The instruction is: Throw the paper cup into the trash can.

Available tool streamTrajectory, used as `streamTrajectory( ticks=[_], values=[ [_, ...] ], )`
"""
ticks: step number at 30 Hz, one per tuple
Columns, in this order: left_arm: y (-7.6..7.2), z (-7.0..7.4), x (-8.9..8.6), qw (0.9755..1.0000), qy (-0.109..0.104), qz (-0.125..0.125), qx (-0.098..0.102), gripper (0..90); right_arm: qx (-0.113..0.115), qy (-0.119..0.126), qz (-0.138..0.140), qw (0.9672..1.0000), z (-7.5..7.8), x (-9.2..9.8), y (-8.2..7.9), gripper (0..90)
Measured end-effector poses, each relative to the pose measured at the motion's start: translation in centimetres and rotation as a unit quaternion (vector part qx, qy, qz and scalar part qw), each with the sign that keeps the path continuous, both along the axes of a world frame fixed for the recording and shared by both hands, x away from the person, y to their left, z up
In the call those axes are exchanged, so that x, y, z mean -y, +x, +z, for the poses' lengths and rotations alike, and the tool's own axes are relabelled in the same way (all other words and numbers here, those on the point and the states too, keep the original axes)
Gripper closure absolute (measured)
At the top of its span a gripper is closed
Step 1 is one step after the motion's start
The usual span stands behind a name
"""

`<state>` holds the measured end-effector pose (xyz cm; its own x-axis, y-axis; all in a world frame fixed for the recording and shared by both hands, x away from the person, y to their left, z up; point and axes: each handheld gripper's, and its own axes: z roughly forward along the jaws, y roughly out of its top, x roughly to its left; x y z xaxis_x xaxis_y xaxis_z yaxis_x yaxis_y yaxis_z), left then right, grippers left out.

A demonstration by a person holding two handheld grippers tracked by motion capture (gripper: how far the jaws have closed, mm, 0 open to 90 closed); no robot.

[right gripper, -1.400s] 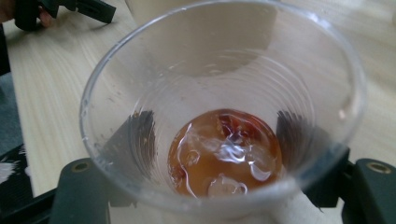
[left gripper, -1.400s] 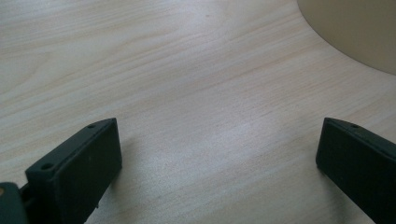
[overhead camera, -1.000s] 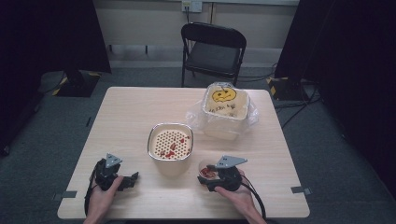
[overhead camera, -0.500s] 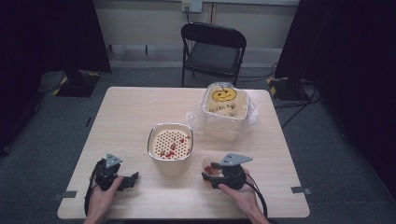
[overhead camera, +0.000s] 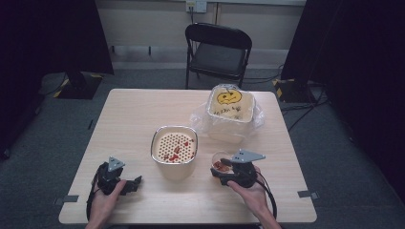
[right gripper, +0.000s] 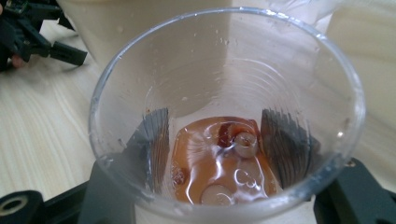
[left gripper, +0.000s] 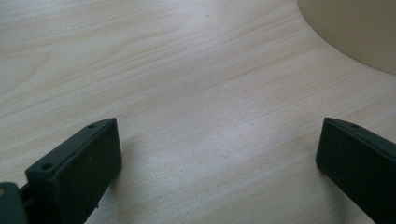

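a: what's different from a second ago?

b: the right gripper [overhead camera: 223,168] has just been closing, and its jaws now clamp a clear plastic cup [right gripper: 224,116] from both sides. in the right gripper view you see the ribbed pads pressed against the cup wall. a second ago the cup stood lower by the table edge; now it sits a bit higher and closer to the strainer pot [overhead camera: 174,149].

a: what's in the cup?

b: a shallow pool of reddish-brown liquid [right gripper: 219,163] with a few small solid bits, down at the bottom.

a: and the pot?

b: a cream pot with a perforated insert, some red pieces already lying on the holes. it stands just left of the cup, near but apart.

a: the left gripper [overhead camera: 125,183]?

b: resting on the wooden table [overhead camera: 129,119], jaws spread wide with nothing between them, same spot as before.

a: so what does it mean?

b: i'd say the grip is secured and the lift has begun; tipping the cup over the strainer looks like the next step.
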<state>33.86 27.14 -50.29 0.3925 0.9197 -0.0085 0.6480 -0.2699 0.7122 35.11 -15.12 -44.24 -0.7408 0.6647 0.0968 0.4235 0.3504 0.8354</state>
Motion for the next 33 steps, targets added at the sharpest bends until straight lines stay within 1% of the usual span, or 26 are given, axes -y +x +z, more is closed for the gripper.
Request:
streamTrajectory(
  ticks=[1,3,12,13,14,17,19,20,21,22,23,24,25,26,27,29,31,32,33],
  values=[
    [0.0,0.0,0.0,1.0000,-0.001,0.001,0.000,0.0,0.001,-0.001,-0.002,1.0000,0.1,0.0,0.1,43.2],
    [0.0,0.0,0.0,1.0000,0.000,0.000,0.000,0.0,0.008,-0.012,-0.003,0.9999,0.7,-0.1,0.2,43.2],
    [0.0,0.0,0.0,1.0000,0.000,0.001,0.000,0.0,0.027,-0.043,-0.012,0.9987,3.0,-0.5,1.1,43.2],
    [0.0,0.0,0.0,1.0000,0.000,0.000,0.000,0.0,0.031,-0.048,-0.013,0.9983,3.2,-0.6,1.2,43.2],
    [0.0,0.0,0.0,1.0000,0.000,0.000,0.000,0.0,0.038,-0.060,-0.013,0.9974,3.6,-0.7,1.4,43.2],
    [0.0,0.0,0.0,1.0000,-0.001,0.001,0.000,0.0,0.049,-0.081,-0.012,0.9955,4.4,-1.2,1.9,43.3],
    [0.0,0.0,0.0,1.0000,-0.001,0.001,0.000,0.0,0.051,-0.084,-0.011,0.9951,4.6,-1.3,2.0,43.3],
    [0.0,0.0,0.0,1.0000,0.000,0.000,0.000,0.0,0.054,-0.091,-0.008,0.9943,4.9,-1.6,2.1,43.3],
    [0.0,0.0,0.0,1.0000,-0.001,0.001,0.000,0.0,0.052,-0.099,-0.004,0.9937,5.2,-2.1,2.3,43.3],
    [0.0,0.0,0.0,1.0000,-0.001,0.001,0.000,0.0,0.052,-0.099,-0.004,0.9937,5.2,-2.1,2.3,43.3],
    [0.0,0.0,0.0,1.0000,0.000,0.000,0.000,0.0,0.059,-0.106,-0.001,0.9926,5.5,-2.4,2.4,43.4],
    [0.0,0.0,0.0,1.0000,0.000,0.001,0.000,0.0,0.059,-0.106,-0.001,0.9926,5.5,-2.4,2.4,43.4],
    [0.0,0.0,0.0,1.0000,0.000,0.001,0.000,0.0,0.063,-0.113,-0.001,0.9916,5.8,-2.7,2.5,43.5],
    [0.0,0.0,0.0,1.0000,0.000,0.000,0.000,0.0,0.072,-0.127,0.000,0.9894,6.2,-3.2,2.5,43.6],
    [0.0,0.0,0.0,1.0000,0.000,0.001,0.000,0.0,0.072,-0.127,0.000,0.9894,6.2,-3.2,2.5,43.6],
    [0.0,0.0,0.0,1.0000,0.000,0.001,0.000,0.0,0.080,-0.139,0.003,0.9871,6.7,-3.6,2.6,43.7],
    [0.0,0.0,0.0,1.0000,-0.001,0.001,0.000,0.0,0.091,-0.151,0.007,0.9843,7.7,-4.3,2.8,43.9],
    [0.0,0.0,0.0,1.0000,-0.001,0.001,0.000,0.0,0.091,-0.151,0.007,0.9843,7.7,-4.3,2.8,43.9],
    [0.0,0.0,0.0,1.0000,0.000,0.001,0.000,0.0,0.106,-0.165,0.007,0.9807,8.3,-4.9,2.9,44.0]
  ],
)
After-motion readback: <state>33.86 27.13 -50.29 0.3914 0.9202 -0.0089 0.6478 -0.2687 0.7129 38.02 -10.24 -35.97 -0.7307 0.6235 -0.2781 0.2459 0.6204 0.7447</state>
